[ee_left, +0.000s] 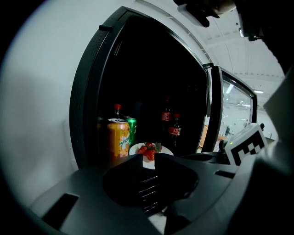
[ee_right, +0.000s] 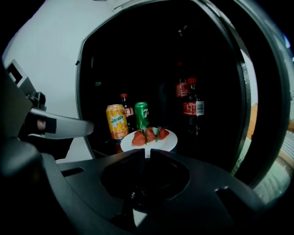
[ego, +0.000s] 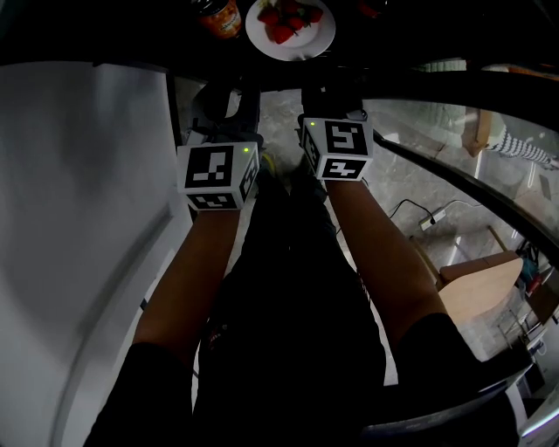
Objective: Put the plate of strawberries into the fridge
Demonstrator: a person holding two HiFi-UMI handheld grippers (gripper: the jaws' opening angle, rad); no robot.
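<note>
A white plate of strawberries (ego: 290, 26) stands on a dark shelf inside the open fridge, straight ahead of both grippers. The left gripper view shows the plate (ee_left: 161, 150) just past my left gripper (ee_left: 148, 158), whose jaws stand together with only a thin slit and nothing between them. My right gripper (ee_right: 146, 152) looks the same: shut, empty, a short way back from the plate (ee_right: 149, 141). From the head camera, the marker cubes of the left gripper (ego: 218, 175) and right gripper (ego: 339, 148) sit side by side below the shelf edge.
An orange soda can (ee_right: 116, 121) and a green can (ee_right: 141, 115) stand left of the plate, with dark cola bottles (ee_right: 189, 106) behind and to the right. The fridge's white outer wall (ego: 79, 218) is at the left, its glass door (ego: 454, 148) swung open at the right.
</note>
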